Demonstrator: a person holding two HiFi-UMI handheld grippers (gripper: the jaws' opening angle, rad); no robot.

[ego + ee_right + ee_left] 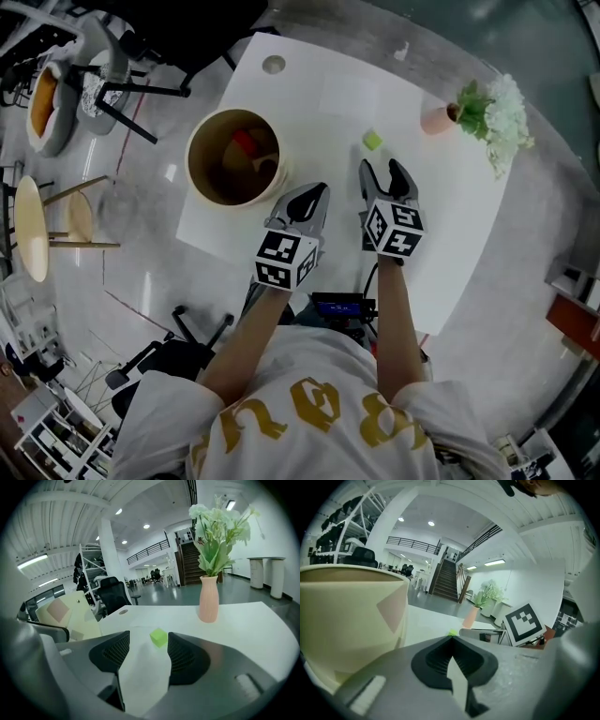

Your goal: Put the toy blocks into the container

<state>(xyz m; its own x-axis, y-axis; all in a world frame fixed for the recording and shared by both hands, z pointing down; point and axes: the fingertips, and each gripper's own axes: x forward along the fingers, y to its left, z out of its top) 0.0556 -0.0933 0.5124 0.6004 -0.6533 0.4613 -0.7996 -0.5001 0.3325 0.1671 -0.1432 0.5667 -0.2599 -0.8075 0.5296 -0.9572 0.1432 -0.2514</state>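
The person's left arm (246, 345) and right arm (394, 323) reach forward side by side, the left gripper (316, 194) pointing ahead with its two jaws pressed together at the tips, and the right gripper (382, 176) pointing ahead with its two jaws apart.

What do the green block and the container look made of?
Green block: likely foam or plastic; flat, even colour, matte, no glare. Container: probably paperboard; cream matte wall, thin rim, brown inside. Neither is certain from looks.
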